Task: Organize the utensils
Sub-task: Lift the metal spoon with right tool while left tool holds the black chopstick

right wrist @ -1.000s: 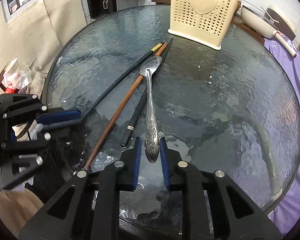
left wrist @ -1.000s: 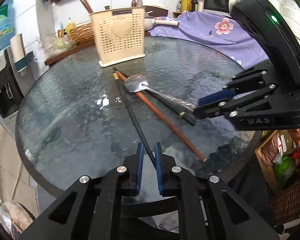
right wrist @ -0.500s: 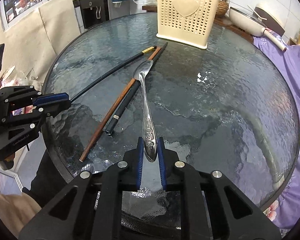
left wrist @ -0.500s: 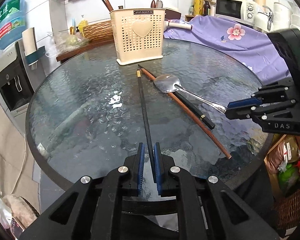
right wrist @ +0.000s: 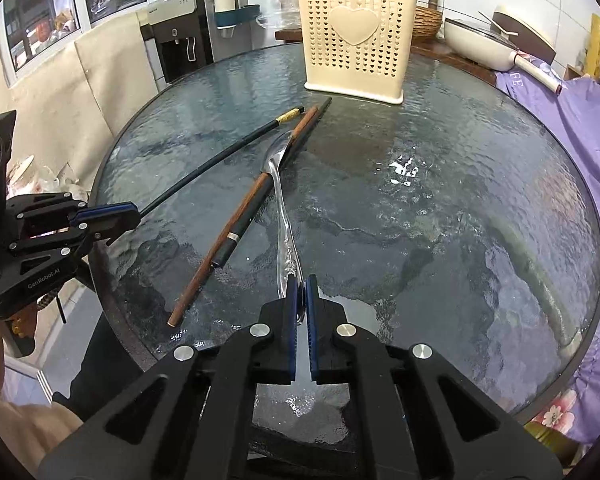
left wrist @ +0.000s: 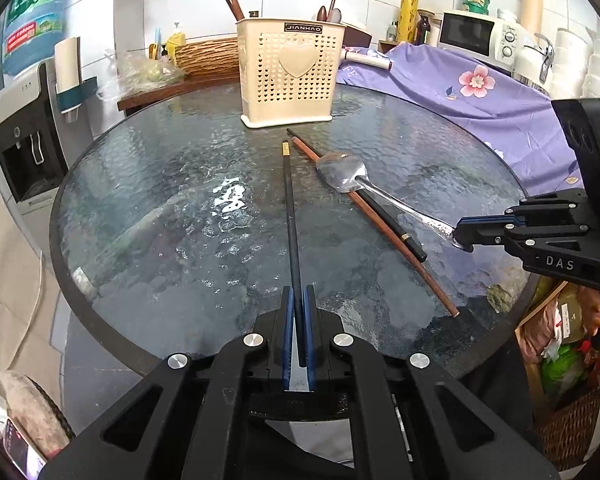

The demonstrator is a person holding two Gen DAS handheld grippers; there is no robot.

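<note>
Now both claws are closed tight — one on a chopstick, one on a spoon.

Biggest is the round glass table, and at its far side stands the cream holder with little heart holes. The left gripper is at the near edge, its blue pads pinching the near end of the long black chopstick, which points away toward the holder. The right gripper is pinched on the handle end of the silver spoon. The spoon's bowl rests on two more sticks lying side by side — a brown chopstick and a short black chopstick just beside it.
</note>
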